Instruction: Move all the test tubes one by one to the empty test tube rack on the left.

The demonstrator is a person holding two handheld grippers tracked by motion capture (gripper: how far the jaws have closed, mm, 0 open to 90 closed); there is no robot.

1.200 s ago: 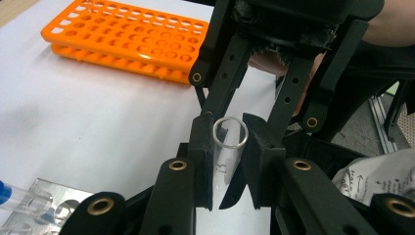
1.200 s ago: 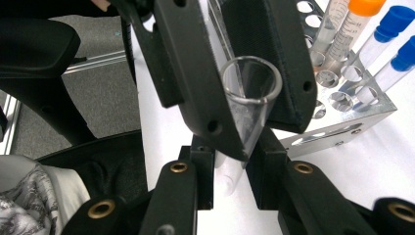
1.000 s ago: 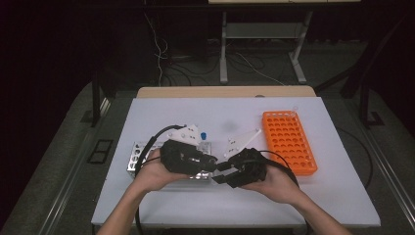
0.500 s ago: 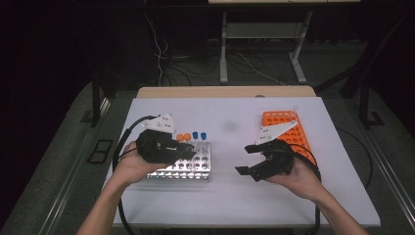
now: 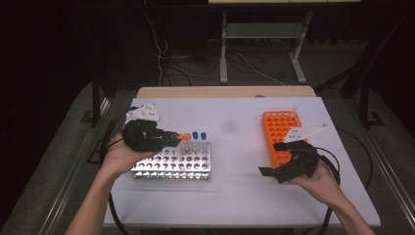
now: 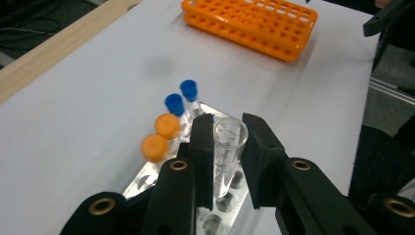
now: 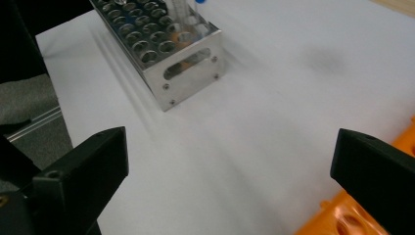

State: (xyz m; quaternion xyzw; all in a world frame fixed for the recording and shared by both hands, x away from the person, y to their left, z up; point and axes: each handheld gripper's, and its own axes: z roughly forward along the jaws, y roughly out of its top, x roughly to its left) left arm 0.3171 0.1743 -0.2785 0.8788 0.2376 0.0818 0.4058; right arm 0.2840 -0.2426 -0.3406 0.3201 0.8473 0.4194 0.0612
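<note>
Clear uncapped plastic tube (image 6: 229,149) is standing upright in the steel rack (image 5: 172,166), left gripper (image 6: 227,156) bracketing it, not visibly clamped; right gripper (image 7: 230,161) is hanging released.

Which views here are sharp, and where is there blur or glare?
High view: dark surroundings, glare on the shiny metal tube rack. Left gripper view: sharp on the uncapped clear plastic tube; the orange plastic rack slightly soft. Right gripper view: streaky motion blur across the white tabletop.

Metal rack (image 5: 171,165) left of plastic rack (image 5: 278,134)
</note>
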